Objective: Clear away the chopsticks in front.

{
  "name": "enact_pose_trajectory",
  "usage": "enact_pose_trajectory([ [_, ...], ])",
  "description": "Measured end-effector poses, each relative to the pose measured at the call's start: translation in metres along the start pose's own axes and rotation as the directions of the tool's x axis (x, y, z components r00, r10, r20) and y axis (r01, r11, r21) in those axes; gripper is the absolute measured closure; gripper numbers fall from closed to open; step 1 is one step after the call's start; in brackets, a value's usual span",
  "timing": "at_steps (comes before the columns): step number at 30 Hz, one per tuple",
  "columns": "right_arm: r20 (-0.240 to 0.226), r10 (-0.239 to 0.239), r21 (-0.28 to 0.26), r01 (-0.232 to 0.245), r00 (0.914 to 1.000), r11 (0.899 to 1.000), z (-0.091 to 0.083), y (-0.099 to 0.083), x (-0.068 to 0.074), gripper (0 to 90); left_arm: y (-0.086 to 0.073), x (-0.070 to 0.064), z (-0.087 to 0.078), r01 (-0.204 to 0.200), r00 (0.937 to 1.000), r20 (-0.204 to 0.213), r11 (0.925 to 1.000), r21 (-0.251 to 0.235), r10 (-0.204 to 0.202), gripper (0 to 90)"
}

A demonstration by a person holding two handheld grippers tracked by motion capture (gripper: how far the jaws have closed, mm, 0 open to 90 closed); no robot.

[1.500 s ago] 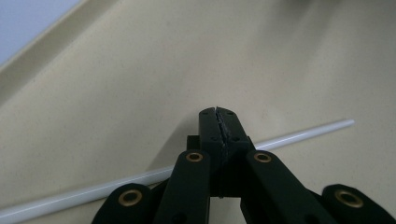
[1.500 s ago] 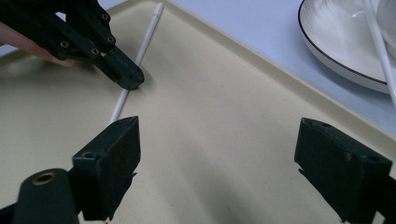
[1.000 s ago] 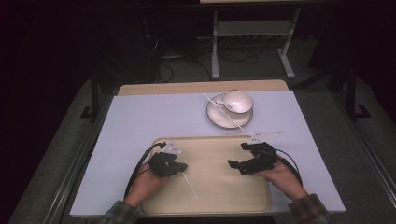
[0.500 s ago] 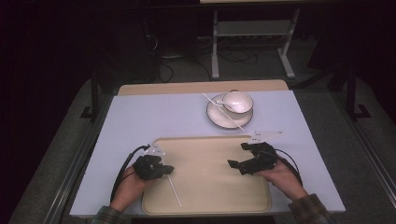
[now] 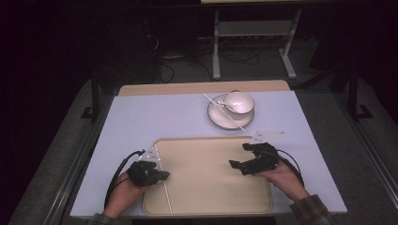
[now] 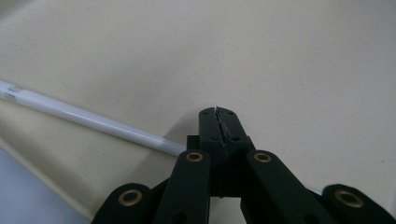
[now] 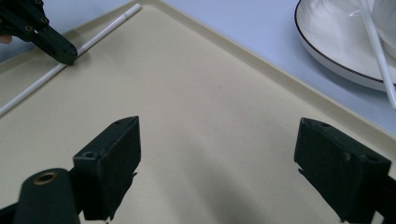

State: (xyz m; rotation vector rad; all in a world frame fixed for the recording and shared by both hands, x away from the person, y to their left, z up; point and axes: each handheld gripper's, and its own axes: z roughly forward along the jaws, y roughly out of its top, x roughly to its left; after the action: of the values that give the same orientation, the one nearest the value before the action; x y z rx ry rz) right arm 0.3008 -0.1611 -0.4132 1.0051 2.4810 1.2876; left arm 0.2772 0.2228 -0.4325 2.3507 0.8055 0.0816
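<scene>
- Lower left of the high view: the left hand-held gripper [image 5: 162, 175] sits at the tray's [image 5: 211, 206] left edge, jaws pressed together, tip on the white straw [image 5: 164, 190].
- The straw lies along that left rim, long axis running near to far; whether the jaws pinch it I cannot tell.
- Lower right: the right hand-held gripper [image 5: 239, 165] hovers over the tray, jaws wide apart, empty, well apart from the straw.
- Upper right: cup [image 5: 238, 101] on saucer [image 5: 220, 119], on the counter [image 5: 155, 117].

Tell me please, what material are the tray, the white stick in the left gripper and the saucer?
The tray looks like matte beige plastic, finely speckled, with a moulded raised rim. The stick, under the shut left gripper, is glossy white, probably plastic. The saucer seems to be glazed ceramic: shiny white with a thin dark rim line.
</scene>
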Motion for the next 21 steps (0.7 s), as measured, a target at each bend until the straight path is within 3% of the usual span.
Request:
enact_pose_trajectory([
  [10, 0.002, 0.001, 0.004, -0.001, 1.0, 1.0, 0.0, 0.0, 0.0, 14.1, -0.006, -0.023, 0.003, -0.03, 0.998, 0.057, 0.9994, 0.017, 0.029, 89.7],
  [18, 0.003, 0.001, 0.006, -0.001, 1.0, 1.0, 0.001, 0.0, 0.0, 14.2, -0.018, -0.038, -0.002, -0.02, 0.9937, 0.111, 0.9998, 0.006, 0.019, 89.7],
  [21, 0.003, 0.0, 0.006, 0.0, 1.0, 1.0, 0.001, 0.0, 0.0, 14.2, -0.022, -0.044, -0.004, -0.033, 0.9943, 0.102, 0.9992, 0.022, 0.031, 89.8],
])
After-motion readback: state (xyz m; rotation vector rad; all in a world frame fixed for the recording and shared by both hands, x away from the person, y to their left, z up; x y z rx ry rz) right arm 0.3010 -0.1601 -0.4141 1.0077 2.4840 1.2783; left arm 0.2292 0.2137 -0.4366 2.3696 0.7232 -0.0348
